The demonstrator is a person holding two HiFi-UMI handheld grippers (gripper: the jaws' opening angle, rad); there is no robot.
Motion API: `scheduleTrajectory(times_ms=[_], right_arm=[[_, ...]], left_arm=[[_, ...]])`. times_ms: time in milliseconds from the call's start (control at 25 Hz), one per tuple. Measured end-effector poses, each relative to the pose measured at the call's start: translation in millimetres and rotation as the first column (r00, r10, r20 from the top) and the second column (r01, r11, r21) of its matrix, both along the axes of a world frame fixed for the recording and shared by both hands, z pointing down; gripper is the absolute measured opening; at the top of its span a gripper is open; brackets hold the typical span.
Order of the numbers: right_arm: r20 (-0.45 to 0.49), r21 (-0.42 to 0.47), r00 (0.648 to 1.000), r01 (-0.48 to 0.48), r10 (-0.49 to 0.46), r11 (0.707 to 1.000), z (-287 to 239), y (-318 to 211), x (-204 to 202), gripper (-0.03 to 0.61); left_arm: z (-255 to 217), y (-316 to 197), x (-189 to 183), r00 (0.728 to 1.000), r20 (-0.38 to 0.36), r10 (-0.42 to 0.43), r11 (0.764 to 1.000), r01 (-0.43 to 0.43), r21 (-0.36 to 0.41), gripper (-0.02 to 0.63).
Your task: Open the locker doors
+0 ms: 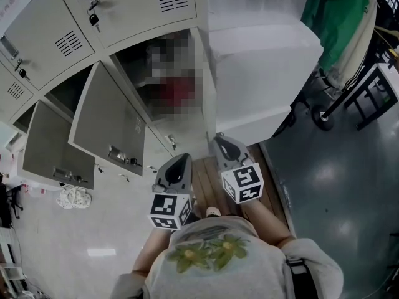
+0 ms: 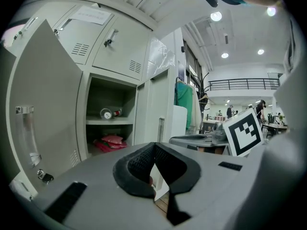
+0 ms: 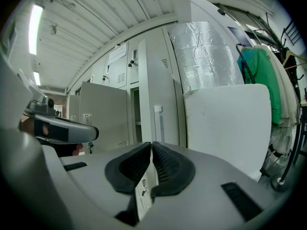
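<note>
Locker doors (image 1: pixel 106 120): two grey ones swung wide open at the left of the bank, inner faces and latches turned toward the person, presumably left standing out to keep the compartments clear. Upper-row doors (image 1: pixel 143 5): closed, keys (image 1: pixel 93 20) hanging in the locks, judged to be work remaining. Open compartment (image 2: pixel 108 123): shelf inside, red bag (image 2: pixel 111 142) beneath it. Left tool (image 1: pixel 179 164): closed, pads meeting at the tips, nothing gripped; held roughly level before the body, aimed at the open compartment, short of any door. Right tool (image 1: pixel 222 143): likewise closed and empty, just beside the left, pointed toward the upright handle (image 3: pixel 157 123); probably kept closed for hooking or nudging a door edge, not pinching. White panel (image 1: pixel 262 86) at right, green garment (image 1: pixel 336 17) beyond.
</note>
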State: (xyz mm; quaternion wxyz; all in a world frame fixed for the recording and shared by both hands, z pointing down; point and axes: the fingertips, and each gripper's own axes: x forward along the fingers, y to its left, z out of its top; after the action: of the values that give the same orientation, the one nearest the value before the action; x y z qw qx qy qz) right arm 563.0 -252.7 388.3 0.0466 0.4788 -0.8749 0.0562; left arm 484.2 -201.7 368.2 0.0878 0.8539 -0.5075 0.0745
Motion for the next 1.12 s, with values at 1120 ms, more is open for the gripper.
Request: scheduleTrajectory(times_ms=[1120], right_arm=[[0.077, 0.207, 0.955, 0.266, -0.287, 0.941, -79, 33, -88, 0.029]], left_arm=[[-46, 5, -52, 0.988, -0.003, -0.153, 0.98, 0.152, 0.13, 0.028]])
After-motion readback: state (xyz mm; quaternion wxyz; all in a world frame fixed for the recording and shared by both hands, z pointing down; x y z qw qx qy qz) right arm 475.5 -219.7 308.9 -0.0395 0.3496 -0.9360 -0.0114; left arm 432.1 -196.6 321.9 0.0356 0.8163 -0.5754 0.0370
